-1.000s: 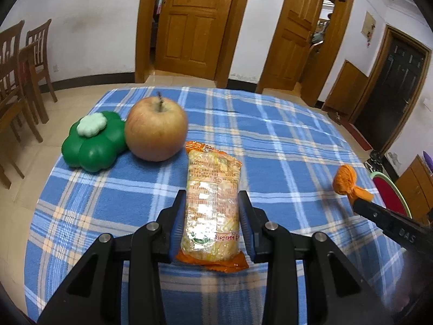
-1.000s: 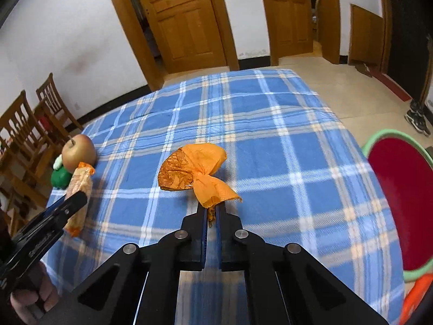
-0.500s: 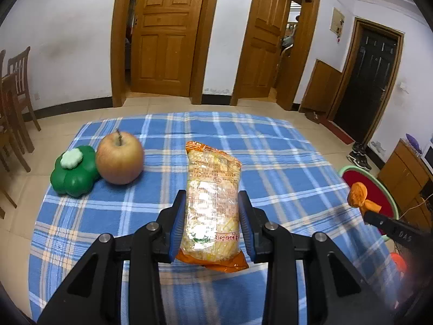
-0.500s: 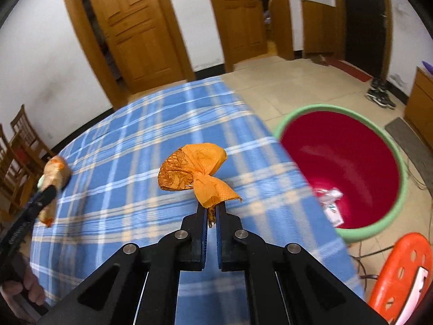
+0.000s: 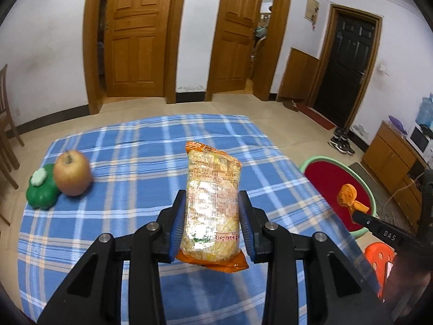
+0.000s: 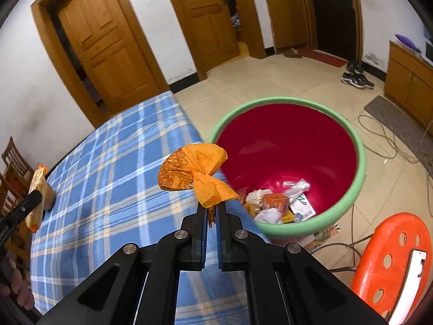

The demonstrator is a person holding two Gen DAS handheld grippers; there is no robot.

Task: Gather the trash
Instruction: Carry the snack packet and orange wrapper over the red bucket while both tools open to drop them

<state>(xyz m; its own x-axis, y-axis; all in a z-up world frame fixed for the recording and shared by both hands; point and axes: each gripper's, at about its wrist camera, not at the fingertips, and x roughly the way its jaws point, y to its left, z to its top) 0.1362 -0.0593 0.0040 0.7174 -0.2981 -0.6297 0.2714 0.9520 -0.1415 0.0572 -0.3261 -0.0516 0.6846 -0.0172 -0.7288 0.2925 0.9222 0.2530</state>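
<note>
While the right hand-held gripper [image 6: 212,211] is pinching the light, crumpled orange wrapper [image 6: 196,170] by its twisted tail, it is now hanging at the red bin's [image 6: 349,140] rim, no longer over the surface [image 6: 108,162]. Left hand-held gripper [image 5: 212,224] is clamping the crinkly, slippery noodle packet [image 5: 212,203] mid-body, trailing toward that bin.

White walls [image 5: 40,40], wooden panel doors [image 5: 135,35], beige tiled floor [image 6: 311,81], wooden cabinet [image 6: 406,81], orange stool [image 6: 392,257], chair [image 5: 5,119] at left.
</note>
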